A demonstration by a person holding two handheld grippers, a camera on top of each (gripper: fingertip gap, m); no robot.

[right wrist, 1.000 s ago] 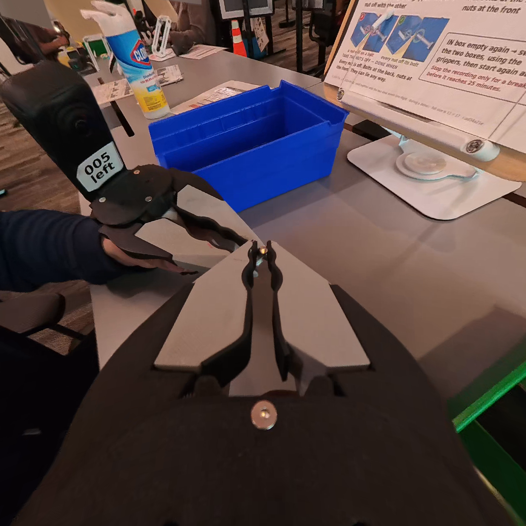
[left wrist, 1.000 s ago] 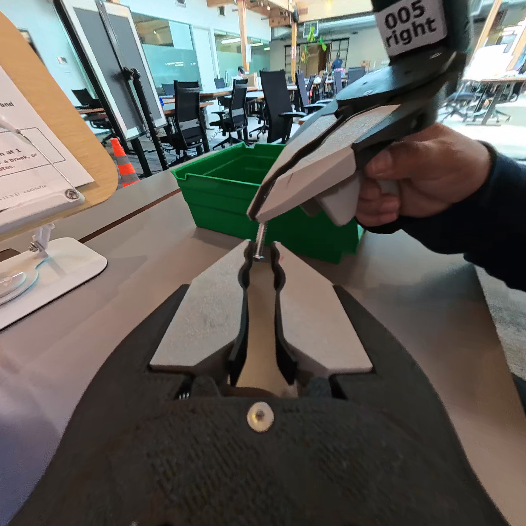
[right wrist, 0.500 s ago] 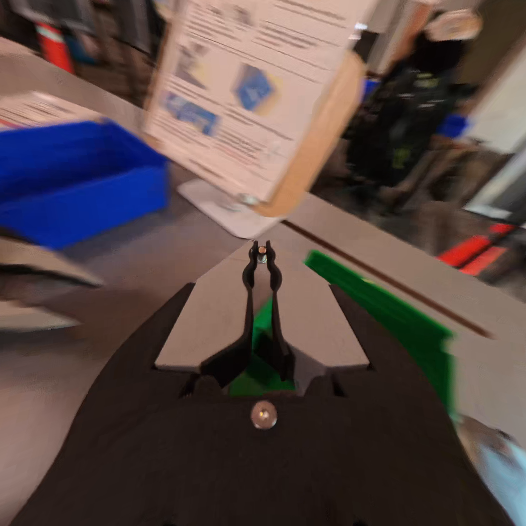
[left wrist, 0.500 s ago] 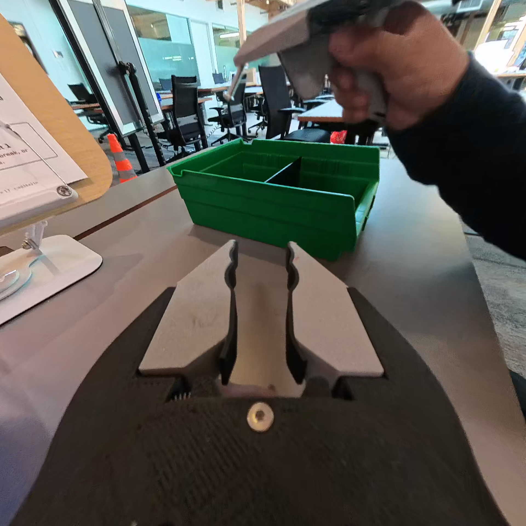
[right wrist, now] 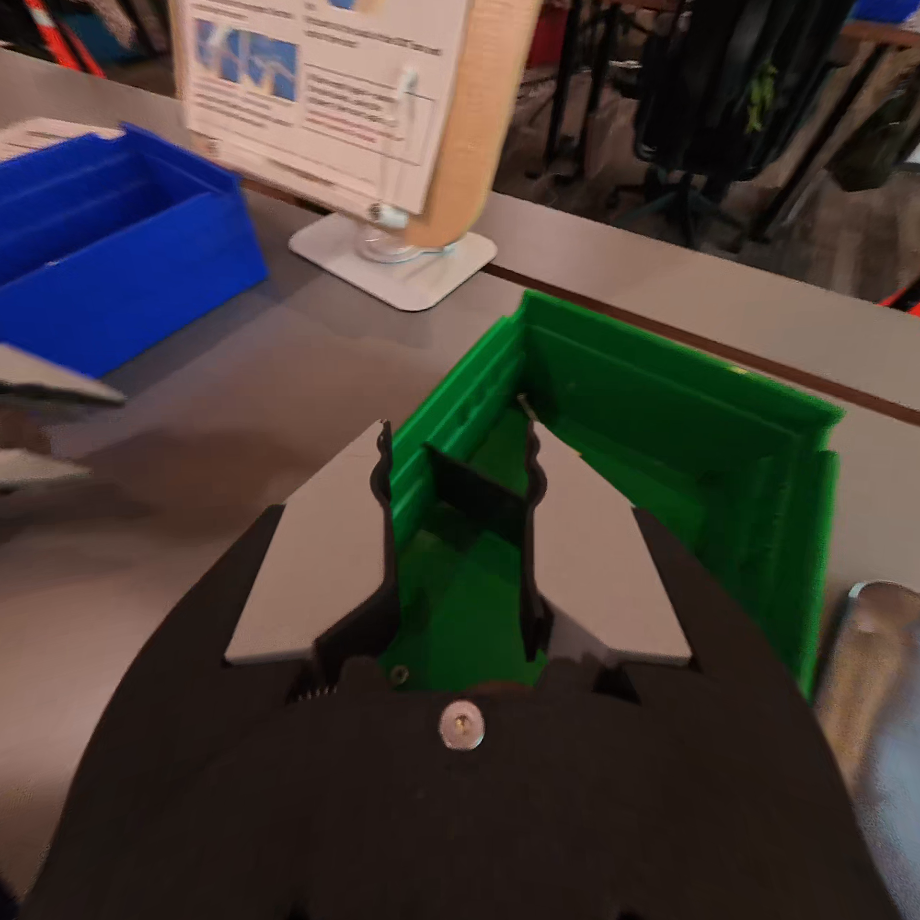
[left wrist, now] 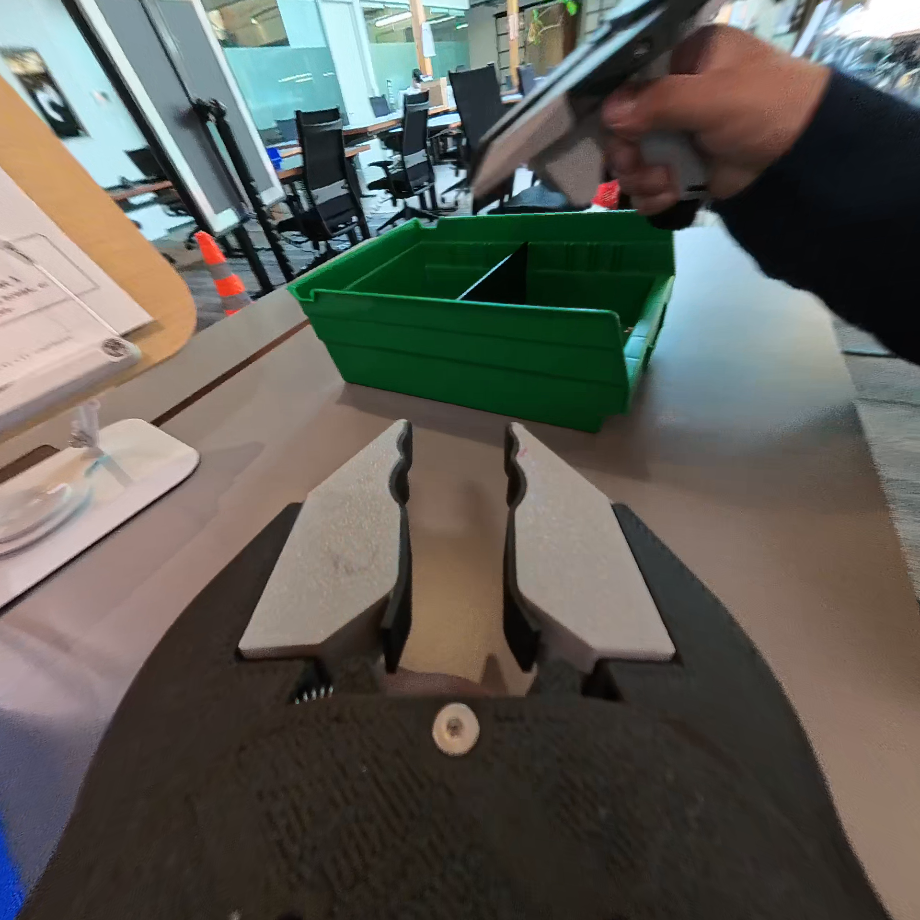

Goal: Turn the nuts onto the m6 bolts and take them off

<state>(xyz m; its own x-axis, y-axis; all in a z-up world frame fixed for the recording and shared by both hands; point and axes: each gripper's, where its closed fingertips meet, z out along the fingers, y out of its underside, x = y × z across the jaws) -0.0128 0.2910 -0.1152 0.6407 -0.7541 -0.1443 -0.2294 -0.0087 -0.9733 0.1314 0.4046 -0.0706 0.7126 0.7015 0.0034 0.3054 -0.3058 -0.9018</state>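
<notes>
Left wrist view: left gripper (left wrist: 458, 448) low centre, grey fingers apart w/ nothing between, over the grey desk (left wrist: 722, 498). Green plastic bin (left wrist: 478, 348) w/ black divider (left wrist: 498, 286) sits mid-frame just beyond. Upper right, a hand (left wrist: 707, 114) holds the right gripper (left wrist: 478, 179) above the bin; can't tell its jaws here.

Right wrist view: right gripper (right wrist: 455, 433) centre, jaws spread wide & empty, over the green bin. A small silver bolt (right wrist: 525, 404) lies in the bin's far compartment beside the wall, just above the right fingertip. A small nut (right wrist: 399, 674) sits on the near compartment's floor. Blue plastic bin (right wrist: 114, 298) at left; paper instruction sheet on a wooden stand (right wrist: 348, 99) at top.
</notes>
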